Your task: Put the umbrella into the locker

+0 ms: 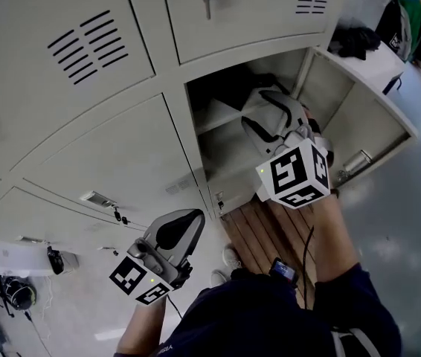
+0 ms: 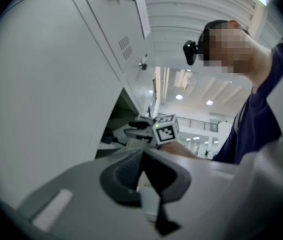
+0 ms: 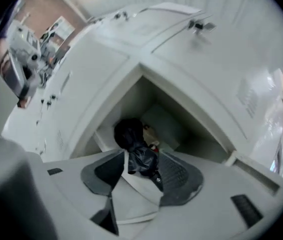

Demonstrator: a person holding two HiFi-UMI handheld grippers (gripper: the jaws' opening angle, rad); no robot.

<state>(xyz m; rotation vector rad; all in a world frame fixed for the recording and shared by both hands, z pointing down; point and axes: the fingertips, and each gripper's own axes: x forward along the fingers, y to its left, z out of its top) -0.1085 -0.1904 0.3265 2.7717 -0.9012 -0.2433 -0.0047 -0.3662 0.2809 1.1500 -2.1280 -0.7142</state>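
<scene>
We see umbrella (image 3: 131, 136) on the shelf (image 1: 218, 116) inside the open locker (image 1: 229, 153) | right tool (image 1: 266, 114) just before its opening | left tool (image 1: 181, 229) lower left, before shut doors (image 1: 121, 162)

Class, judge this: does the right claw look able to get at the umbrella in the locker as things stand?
Probably yes: the door stands open, and the right claw has its jaws apart, with the umbrella showing right between them and nothing in the way.

Umbrella (image 3: 137, 155) blk; lockers (image 1: 106, 155) pale grey; marker cube (image 1: 296, 173) blk/wht squares; sleeve (image 1: 355, 296) navy.
</scene>
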